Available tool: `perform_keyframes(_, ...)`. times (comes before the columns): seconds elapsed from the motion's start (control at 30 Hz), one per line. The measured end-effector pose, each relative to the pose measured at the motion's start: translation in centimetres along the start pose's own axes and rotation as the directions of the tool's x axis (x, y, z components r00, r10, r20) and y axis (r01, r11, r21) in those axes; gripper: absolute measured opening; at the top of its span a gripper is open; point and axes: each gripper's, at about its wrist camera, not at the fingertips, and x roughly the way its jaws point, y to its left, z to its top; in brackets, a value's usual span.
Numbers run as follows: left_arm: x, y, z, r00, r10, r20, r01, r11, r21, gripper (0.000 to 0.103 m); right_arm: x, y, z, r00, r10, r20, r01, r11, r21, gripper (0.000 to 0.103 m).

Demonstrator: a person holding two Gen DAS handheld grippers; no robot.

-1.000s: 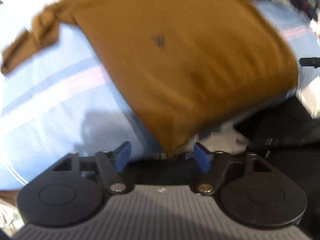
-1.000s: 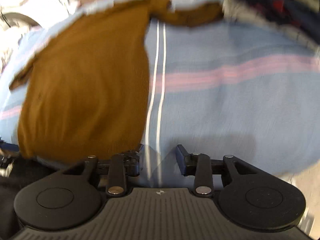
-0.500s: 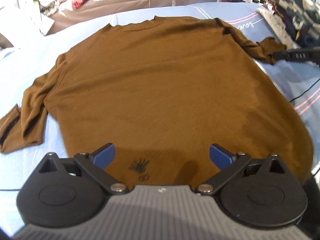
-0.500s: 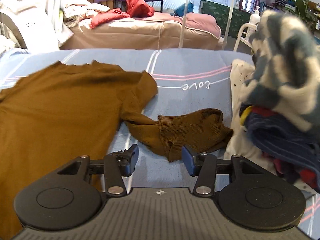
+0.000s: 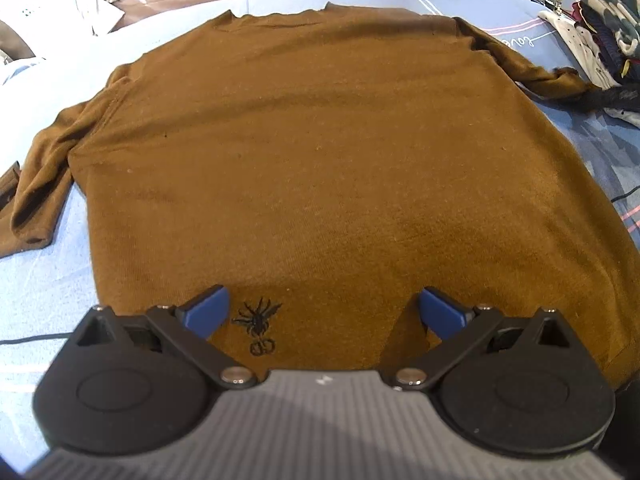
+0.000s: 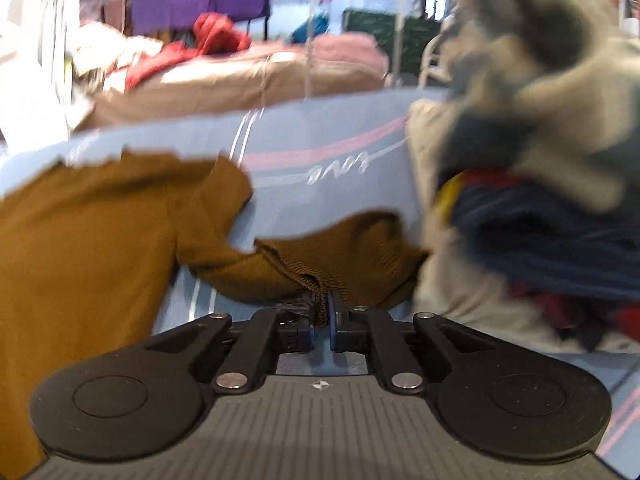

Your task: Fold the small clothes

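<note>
A brown long-sleeved sweater [image 5: 304, 152] lies flat on a light blue bedsheet [image 5: 36, 288], with a small black spider logo [image 5: 258, 318] near its hem. My left gripper [image 5: 322, 310] is open, its blue fingers spread just over the hem on either side of the logo. The left sleeve [image 5: 36, 184] lies bunched at the left. My right gripper [image 6: 322, 316] is shut on the cuff of the right sleeve [image 6: 340, 248]; the sweater body [image 6: 80, 240] lies to its left.
A pile of mixed clothes [image 6: 540, 160] sits close on the right, next to the held sleeve; it also shows in the left wrist view [image 5: 600, 16]. A second bed with red clothes [image 6: 216, 40] stands behind. The sheet carries pink stripes [image 6: 320, 152].
My right gripper moved forward and closed on the sleeve cuff. My left gripper stayed open and edged forward slightly over the hem.
</note>
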Motion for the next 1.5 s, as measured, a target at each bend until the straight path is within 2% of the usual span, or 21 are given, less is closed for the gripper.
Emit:
perform_keyframes(0.17, 0.2, 0.3, -0.2, 1.000, -0.008, -0.001, 0.008, 1.000, 0.004, 0.103, -4.5, -3.6, 0.4, 1.000, 0.002, 0.016, -0.004, 0.995, 0.102, 0.009)
perform_keyframes(0.37, 0.2, 0.3, -0.3, 1.000, -0.008, 0.002, 0.008, 1.000, 0.005, 0.103, -8.3, -8.4, -0.6, 0.997, 0.074, -0.017, -0.067, 0.957, 0.282, 0.009)
perform_keyframes(0.47, 0.4, 0.3, -0.2, 1.000, -0.010, 0.000, 0.010, 1.000, 0.006, 0.103, -9.6, -9.6, -1.1, 0.997, 0.070, -0.014, -0.062, 0.945, 0.320, 0.008)
perform_keyframes(0.57, 0.4, 0.3, -0.1, 1.000, -0.009, -0.002, 0.009, 1.000, 0.008, 0.103, -10.3, -11.0, -1.1, 0.999, 0.033, -0.005, -0.029, 0.928, 0.371, 0.007)
perform_keyframes(0.63, 0.4, 0.3, -0.1, 1.000, -0.009, -0.003, 0.009, 1.000, 0.008, 0.103, -10.9, -11.5, -1.0, 1.000, -0.011, 0.013, 0.005, 0.923, 0.385, 0.007)
perform_keyframes(0.73, 0.4, 0.3, 0.0, 1.000, -0.009, -0.006, 0.009, 1.000, 0.011, 0.103, -11.8, -11.6, -0.5, 0.999, 0.005, 0.049, -0.025, 0.906, 0.422, 0.007)
perform_keyframes(0.8, 0.4, 0.3, 0.0, 1.000, -0.010, -0.008, 0.010, 1.000, 0.011, 0.103, -13.3, -11.4, 0.2, 0.995, -0.019, 0.101, -0.027, 0.899, 0.437, 0.006)
perform_keyframes(0.87, 0.4, 0.3, 0.0, 1.000, -0.011, -0.006, 0.011, 1.000, 0.012, 0.103, -15.7, -11.5, 1.6, 0.982, -0.020, 0.188, -0.067, 0.895, 0.442, 0.006)
perform_keyframes(0.97, 0.4, 0.2, 0.0, 1.000, -0.009, -0.006, 0.009, 1.000, 0.013, 0.103, -19.5, -10.9, 4.3, 0.945, 0.051, 0.323, -0.185, 0.897, 0.402, 0.007)
perform_keyframes(1.03, 0.4, 0.2, 0.0, 1.000, -0.008, -0.009, 0.008, 1.000, 0.010, 0.103, -20.9, -10.3, 5.9, 0.906, 0.162, 0.392, -0.310, 0.883, 0.351, 0.007)
perform_keyframes(1.1, 0.4, 0.2, 0.0, 1.000, -0.010, -0.009, 0.010, 1.000, 0.012, 0.103, -20.0, -8.6, 7.4, 0.861, 0.357, 0.362, -0.462, 0.846, 0.265, 0.007)
perform_keyframes(1.13, 0.4, 0.3, 0.0, 1.000, -0.011, -0.009, 0.011, 1.000, 0.012, 0.103, -19.2, -7.1, 7.6, 0.842, 0.420, 0.339, -0.505, 0.834, 0.221, 0.007)
perform_keyframes(1.17, 0.3, 0.4, 0.0, 1.000, -0.012, -0.014, 0.013, 1.000, 0.008, 0.103, -18.1, -5.4, 7.7, 0.826, 0.475, 0.302, -0.540, 0.821, 0.185, 0.007)
perform_keyframes(1.27, -0.2, 0.8, 0.2, 0.999, -0.015, -0.042, 0.014, 1.000, -0.013, 0.103, -13.4, 0.6, 6.4, 0.755, 0.644, 0.124, -0.655, 0.744, 0.132, 0.007)
perform_keyframes(1.37, -1.2, 1.8, -0.1, 0.999, -0.008, -0.043, 0.006, 0.999, -0.048, 0.103, -8.9, 7.0, 3.5, 0.651, 0.755, -0.085, -0.741, 0.655, 0.149, 0.008)
perform_keyframes(1.4, -1.7, 2.2, -0.3, 0.999, 0.005, -0.033, -0.007, 0.998, -0.060, 0.103, -7.7, 9.1, 2.1, 0.621, 0.767, -0.161, -0.751, 0.641, 0.157, 0.008)
perform_keyframes(1.43, -2.3, 2.6, -0.5, 1.000, 0.026, -0.017, -0.027, 0.997, -0.067, 0.103, -6.6, 10.9, 0.7, 0.605, 0.762, -0.231, -0.748, 0.643, 0.165, 0.009)
perform_keyframes(1.5, -3.8, 3.3, -0.9, 0.996, 0.076, 0.041, -0.074, 0.995, -0.066, 0.103, -5.3, 13.5, -2.0, 0.609, 0.713, -0.349, -0.714, 0.684, 0.150, 0.015)
